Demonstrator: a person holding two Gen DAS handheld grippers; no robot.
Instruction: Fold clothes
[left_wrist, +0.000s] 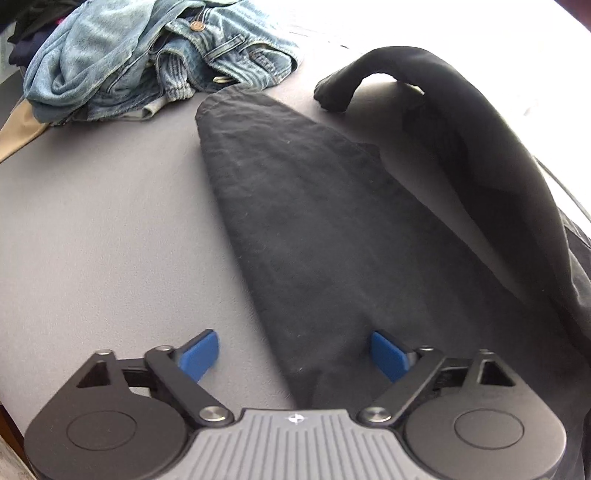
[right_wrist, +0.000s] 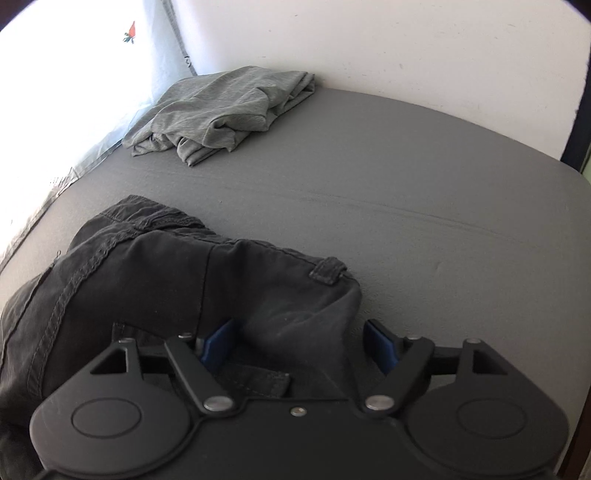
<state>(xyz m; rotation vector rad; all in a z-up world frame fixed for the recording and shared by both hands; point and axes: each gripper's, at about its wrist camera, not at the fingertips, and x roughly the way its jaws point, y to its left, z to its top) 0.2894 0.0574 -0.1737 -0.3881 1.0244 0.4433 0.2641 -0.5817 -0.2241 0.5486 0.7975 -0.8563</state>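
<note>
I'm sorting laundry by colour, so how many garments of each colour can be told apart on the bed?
Black: 1, the black trousers, waistband between the open right tongs
Blue denim: 1, the jeans
Grey: 1, the crumpled grey garment
Total: 3, not counting the unclear dark heap behind the jeans.

The left gripper (left_wrist: 293, 354) was low and level, its jaws spread wide, blue pads (left_wrist: 197, 355) well apart, nothing clamped. The right gripper (right_wrist: 301, 347) was likewise low, jaws spread wide, pads (right_wrist: 218, 345) apart, nothing clamped.
</note>
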